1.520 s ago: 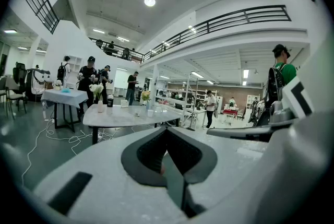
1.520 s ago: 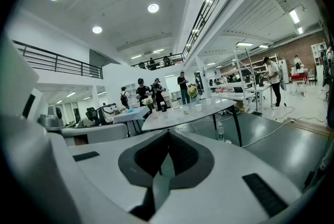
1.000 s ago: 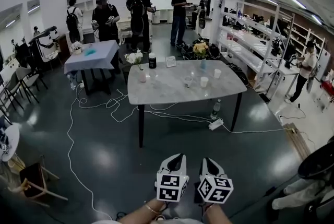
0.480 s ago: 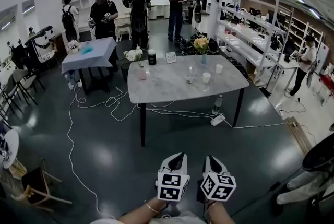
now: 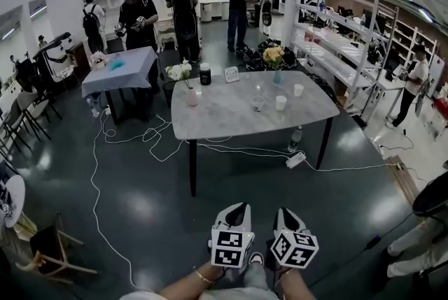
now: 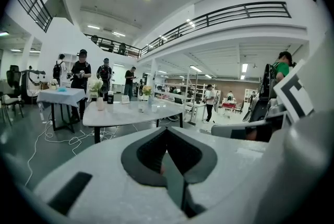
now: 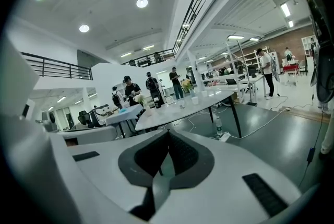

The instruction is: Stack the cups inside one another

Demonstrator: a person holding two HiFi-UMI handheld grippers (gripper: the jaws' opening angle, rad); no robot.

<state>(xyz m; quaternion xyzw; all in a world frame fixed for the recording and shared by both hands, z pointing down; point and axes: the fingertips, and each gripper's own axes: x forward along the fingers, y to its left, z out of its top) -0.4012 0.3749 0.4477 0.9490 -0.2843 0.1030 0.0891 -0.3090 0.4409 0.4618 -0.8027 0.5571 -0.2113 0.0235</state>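
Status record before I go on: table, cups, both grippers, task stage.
table: grey table, across the floor ahead of both grippers
cups: clear cup, near white cup, far white cup; all standing apart, none stacked
left gripper: shut, nothing between the jaws
right gripper: shut, nothing between the jaws
task stage: not begun; the cups look well out of reach

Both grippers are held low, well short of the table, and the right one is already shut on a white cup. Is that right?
Not quite: the right gripper is shut but empty, as the right gripper view shows. The white cups stand on the table, far ahead of it. The rest holds.
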